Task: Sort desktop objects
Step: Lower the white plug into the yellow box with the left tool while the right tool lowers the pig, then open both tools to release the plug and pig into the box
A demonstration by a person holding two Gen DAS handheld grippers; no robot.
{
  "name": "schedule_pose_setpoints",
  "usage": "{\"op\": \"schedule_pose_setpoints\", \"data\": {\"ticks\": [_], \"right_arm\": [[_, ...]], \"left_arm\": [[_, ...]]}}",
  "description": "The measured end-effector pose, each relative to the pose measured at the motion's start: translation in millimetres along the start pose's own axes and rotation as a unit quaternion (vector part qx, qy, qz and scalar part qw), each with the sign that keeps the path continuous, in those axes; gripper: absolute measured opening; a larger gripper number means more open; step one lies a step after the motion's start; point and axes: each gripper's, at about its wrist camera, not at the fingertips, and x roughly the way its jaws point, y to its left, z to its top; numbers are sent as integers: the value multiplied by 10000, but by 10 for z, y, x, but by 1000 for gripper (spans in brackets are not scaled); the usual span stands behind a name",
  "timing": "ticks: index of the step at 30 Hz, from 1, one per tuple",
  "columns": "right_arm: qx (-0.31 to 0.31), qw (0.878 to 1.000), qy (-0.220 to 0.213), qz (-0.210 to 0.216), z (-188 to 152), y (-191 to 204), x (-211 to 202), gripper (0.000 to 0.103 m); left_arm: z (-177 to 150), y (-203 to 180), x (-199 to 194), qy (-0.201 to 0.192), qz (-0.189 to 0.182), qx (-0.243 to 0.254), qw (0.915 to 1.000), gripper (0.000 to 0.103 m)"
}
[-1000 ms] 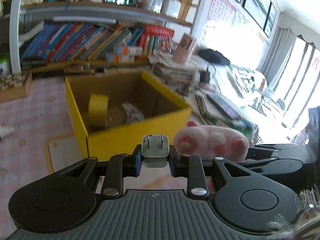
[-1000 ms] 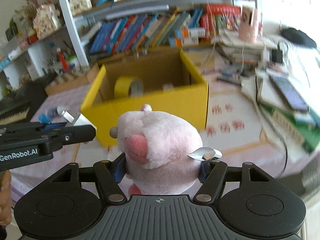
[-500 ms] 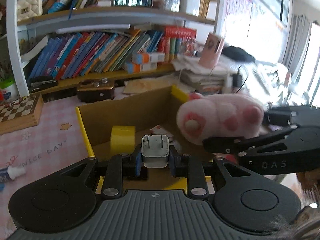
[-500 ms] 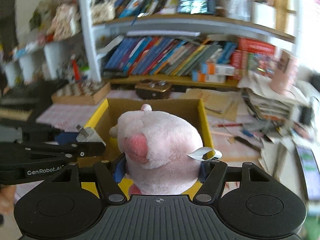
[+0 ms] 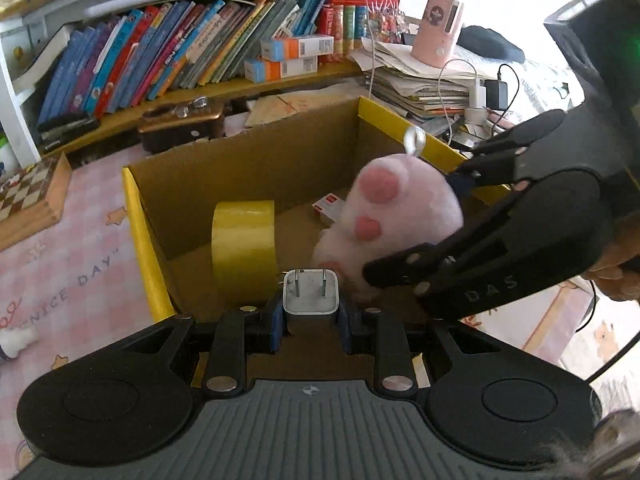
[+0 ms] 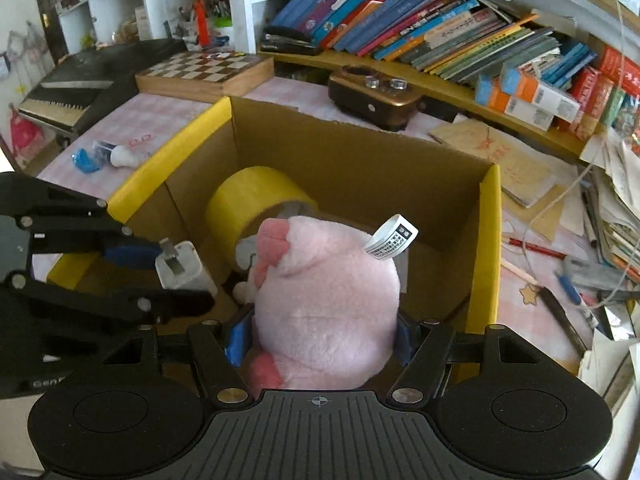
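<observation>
My left gripper (image 5: pixel 311 314) is shut on a white plug charger (image 5: pixel 311 294), prongs pointing forward, over the near edge of the yellow cardboard box (image 5: pixel 140 216). My right gripper (image 6: pixel 322 334) is shut on a pink plush toy (image 6: pixel 324 300) with a white tag, held above the inside of the box (image 6: pixel 486 248). In the left wrist view the plush (image 5: pixel 396 220) and the right gripper (image 5: pixel 448 232) hang to the right over the box. In the right wrist view the charger (image 6: pixel 182 268) and the left gripper (image 6: pixel 160 276) are at the left. A yellow tape roll (image 5: pixel 244 244) stands inside the box.
A small red-and-white card box (image 5: pixel 330 206) lies on the box floor. Behind are a bookshelf (image 6: pixel 420 40), a brown case (image 6: pixel 374 94), a chessboard (image 6: pixel 204 72) and a keyboard (image 6: pixel 76 88). Paper stacks, cables and pens (image 6: pixel 572 288) crowd the right. A small tube (image 6: pixel 116 156) lies on the pink mat.
Both grippers have moved forward and down from in front of the box to over its inside. The right one has rolled, turning the plush. Both grips are unchanged.
</observation>
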Motion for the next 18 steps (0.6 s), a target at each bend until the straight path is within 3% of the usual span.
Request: {"op": "schedule_pose_setpoints", "data": {"ticks": [7, 9, 11, 13, 18], "right_arm": [[-177, 9997, -156, -116, -20, 20, 50, 73], [-181, 9995, -187, -182, -33, 24, 45, 77], [-80, 9993, -198, -293, -48, -11, 23, 87], [24, 9991, -327, -261, -62, -50, -34, 91], [297, 9968, -705, -250, -101, -103, -237, 92]], "left_arm": [[-23, -14, -4, -81, -43, 43, 9999, 25], [-29, -28, -29, -157, -13, 81, 9998, 30], [-45, -52, -121, -449, 264, 158, 9985, 58], [-55, -39, -248, -831, 399, 145, 9956, 66], [-19, -19, -525, -1353, 276, 27, 9904, 77]]}}
